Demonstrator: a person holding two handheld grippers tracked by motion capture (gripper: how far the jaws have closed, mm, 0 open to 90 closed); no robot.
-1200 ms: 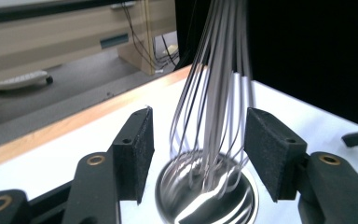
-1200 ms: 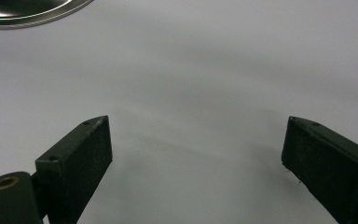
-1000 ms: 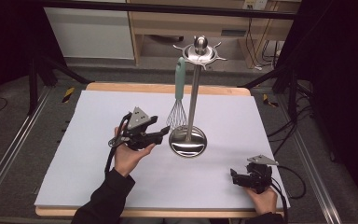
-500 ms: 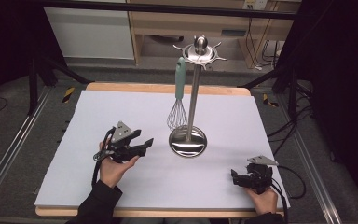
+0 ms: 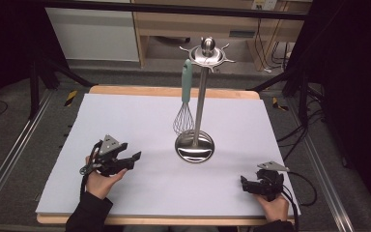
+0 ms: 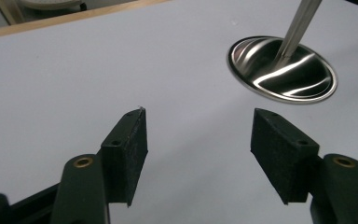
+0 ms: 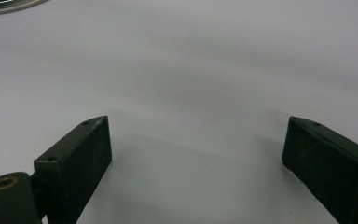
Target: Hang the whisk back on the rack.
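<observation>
Since the whisk (image 5: 185,99) hangs by its pale green handle from a hook at the top of the steel stand (image 5: 199,104), with its wire head just above the round base (image 6: 282,70), the main risk, as I judge it, is a knock to the stand. Any careless reach toward the whisk that strikes the thin pole could tip the whole stand or set the whisk swinging off its hook. Gripping only the wire loops could also bend them or let them slip, as they are springy and narrow.

Nearest to the stand is the left gripper (image 5: 134,158), low over the white bench (image 5: 125,121) and well apart from the base. Its fingers (image 6: 126,154) are spread with nothing between them and have just been opening wider. From that low position a straight push forward would meet the base rim rather than the handle, so it would need to rise first.

Farther off, the right gripper (image 5: 244,183) sits near the front right corner of the bench, its fingers (image 7: 74,161) likewise wide apart around bare surface.

By count: one whisk, one stand, two grippers, one bench.
</observation>
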